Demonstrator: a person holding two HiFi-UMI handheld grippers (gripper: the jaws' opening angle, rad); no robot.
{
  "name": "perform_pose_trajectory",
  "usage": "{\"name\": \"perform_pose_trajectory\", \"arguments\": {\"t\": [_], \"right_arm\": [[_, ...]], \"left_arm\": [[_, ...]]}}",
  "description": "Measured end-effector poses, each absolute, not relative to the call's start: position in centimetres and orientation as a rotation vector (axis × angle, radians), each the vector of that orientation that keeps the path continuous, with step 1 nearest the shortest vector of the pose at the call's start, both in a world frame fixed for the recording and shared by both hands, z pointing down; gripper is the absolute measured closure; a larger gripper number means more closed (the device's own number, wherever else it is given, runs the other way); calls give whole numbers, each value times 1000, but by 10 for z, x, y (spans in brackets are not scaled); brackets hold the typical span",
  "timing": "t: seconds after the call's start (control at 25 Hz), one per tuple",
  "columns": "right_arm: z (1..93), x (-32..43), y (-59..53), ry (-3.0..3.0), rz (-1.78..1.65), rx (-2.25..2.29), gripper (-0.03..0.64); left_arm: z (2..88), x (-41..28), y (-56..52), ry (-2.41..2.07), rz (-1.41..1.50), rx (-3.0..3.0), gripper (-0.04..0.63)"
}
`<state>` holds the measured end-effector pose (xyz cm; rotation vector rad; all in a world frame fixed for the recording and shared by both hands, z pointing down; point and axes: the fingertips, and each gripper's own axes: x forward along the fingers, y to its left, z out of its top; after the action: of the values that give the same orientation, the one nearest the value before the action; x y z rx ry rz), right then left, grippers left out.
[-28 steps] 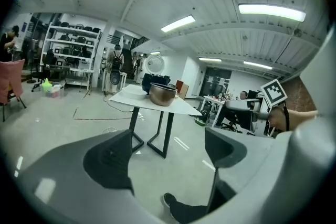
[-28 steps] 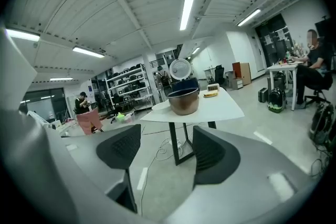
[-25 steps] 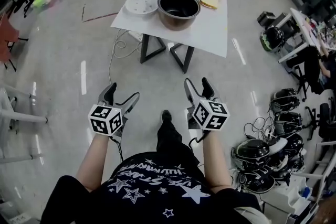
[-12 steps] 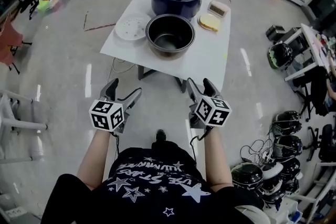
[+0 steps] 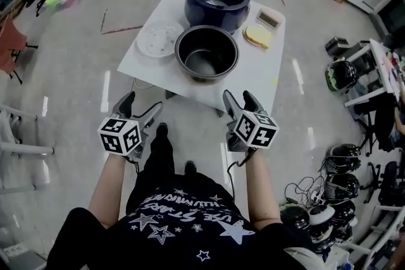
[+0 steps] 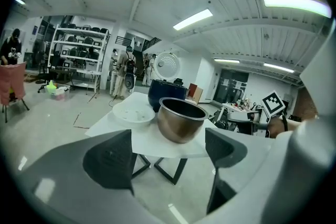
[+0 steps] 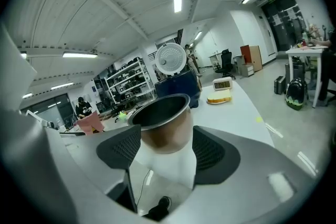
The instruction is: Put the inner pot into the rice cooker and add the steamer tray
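Left hand-held gripper (image 5: 140, 108) and right hand-held gripper (image 5: 238, 102) open, empty, near white bench (image 5: 261, 73), round metal pot (image 5: 206, 55) before dark-blue rice cooker (image 5: 216, 2), white perforated tray (image 5: 158, 39) alongside

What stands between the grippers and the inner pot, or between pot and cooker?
Nothing visible. Left gripper and right gripper, both open, face the inner pot across the floor; the open rice cooker stands directly behind it.
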<state>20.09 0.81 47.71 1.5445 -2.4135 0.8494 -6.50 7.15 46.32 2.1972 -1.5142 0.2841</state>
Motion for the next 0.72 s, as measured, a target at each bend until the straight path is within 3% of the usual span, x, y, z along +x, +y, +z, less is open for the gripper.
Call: {"name": "perform_pose_trajectory", "arguments": {"t": [0.72], "right_arm": [[498, 199, -125, -2034, 981, 1781, 314]], "left_arm": [[461, -91, -124, -1237, 305, 2320, 169]]}}
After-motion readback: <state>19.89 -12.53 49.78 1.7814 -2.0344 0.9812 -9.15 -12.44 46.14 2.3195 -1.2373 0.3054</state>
